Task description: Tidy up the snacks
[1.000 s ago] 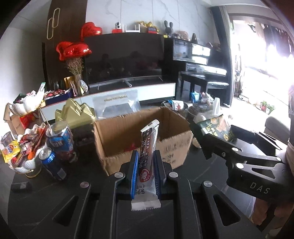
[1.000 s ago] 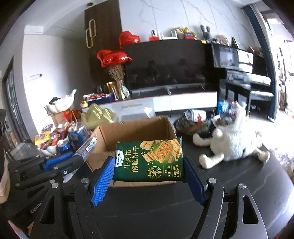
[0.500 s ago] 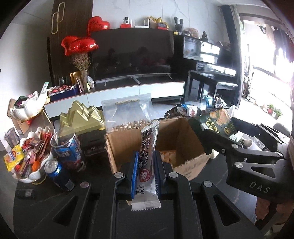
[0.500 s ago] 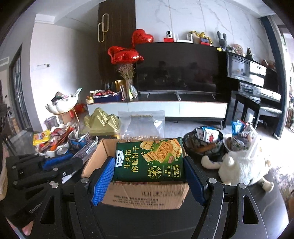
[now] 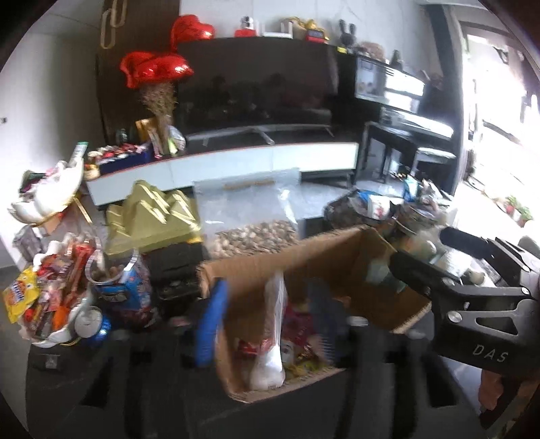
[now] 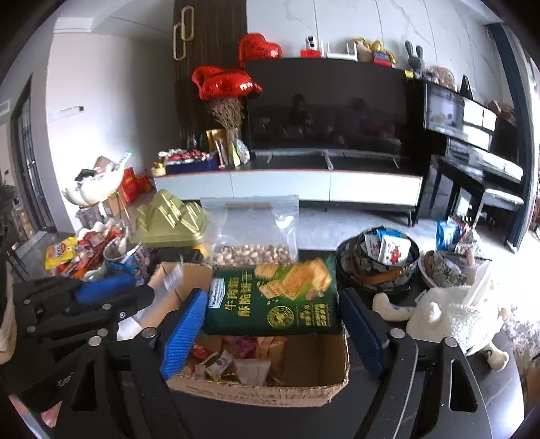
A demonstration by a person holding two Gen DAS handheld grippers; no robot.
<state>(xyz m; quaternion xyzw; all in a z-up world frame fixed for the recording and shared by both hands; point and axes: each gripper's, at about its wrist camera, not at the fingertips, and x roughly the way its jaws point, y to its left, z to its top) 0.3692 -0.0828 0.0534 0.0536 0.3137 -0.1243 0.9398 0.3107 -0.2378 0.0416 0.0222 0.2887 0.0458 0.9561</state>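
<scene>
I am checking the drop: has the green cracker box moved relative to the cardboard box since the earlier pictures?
Yes. The green cracker box now hangs above the cardboard box opening, between the right gripper jaws, which have just been opening; earlier it was short of the box.

left tongs (image 5: 266, 324) blurred, snack bar (image 5: 271, 334) smeared

Green cracker box (image 6: 275, 299) upright above open cardboard box (image 6: 263, 385), slim white snack bar (image 5: 271, 332) tilted, dropping inside

walls: white marble-look panels (image 6: 354, 23), dark wood panel (image 6: 209, 50) | furniture: black TV (image 6: 324, 104) on low white console (image 6: 287, 185), black piano (image 6: 472, 141) at right | floor: pale (image 6: 320, 223) | light: bright daylight (image 5: 499, 111) from right
</scene>
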